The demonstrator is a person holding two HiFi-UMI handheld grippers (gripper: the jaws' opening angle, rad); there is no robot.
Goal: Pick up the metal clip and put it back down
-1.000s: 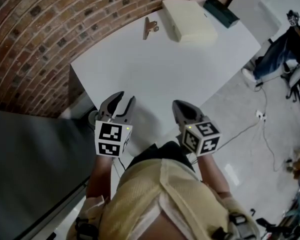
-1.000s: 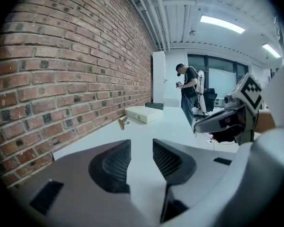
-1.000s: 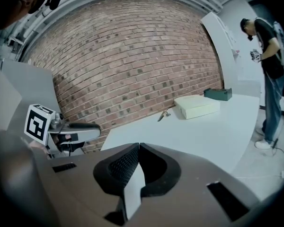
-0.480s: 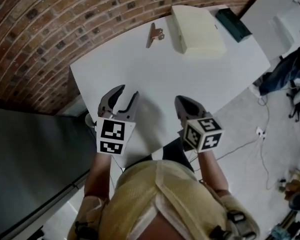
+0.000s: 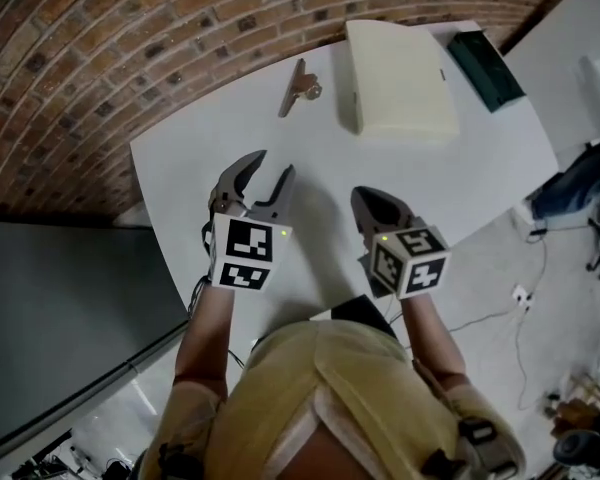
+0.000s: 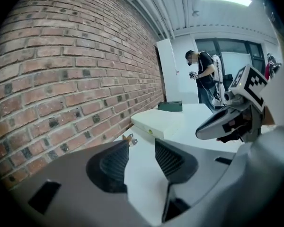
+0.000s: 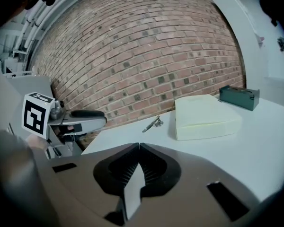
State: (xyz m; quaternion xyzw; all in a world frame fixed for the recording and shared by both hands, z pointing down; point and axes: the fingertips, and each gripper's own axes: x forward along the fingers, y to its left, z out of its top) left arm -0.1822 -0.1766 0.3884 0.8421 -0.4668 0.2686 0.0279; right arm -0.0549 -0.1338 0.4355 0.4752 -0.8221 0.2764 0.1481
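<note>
1. Big white table (image 5: 310, 158) runs along a brick wall (image 5: 130, 48), and a cream box (image 5: 395, 78) sits on the far part of it. I'm using that box as the reference for everything below
2. Left gripper (image 5: 271, 165) hovers well short of the box, on the person's side of it, jaws spread wide with nothing between them
3. Right gripper (image 5: 364, 198) hangs just beside the left one, also well short of the box, jaws pinched together on nothing
4. Metal clip (image 5: 298, 88) lies flat on the table just left of the box, untouched and well apart from both grippers
5. What could go wrong imo: the clip looks thin and low, so pads coming in too high could skate over it or nudge it away. It's also close to the box and the wall-side edge, so a sloppy reach could bump the box or shove the clip off the table
</note>
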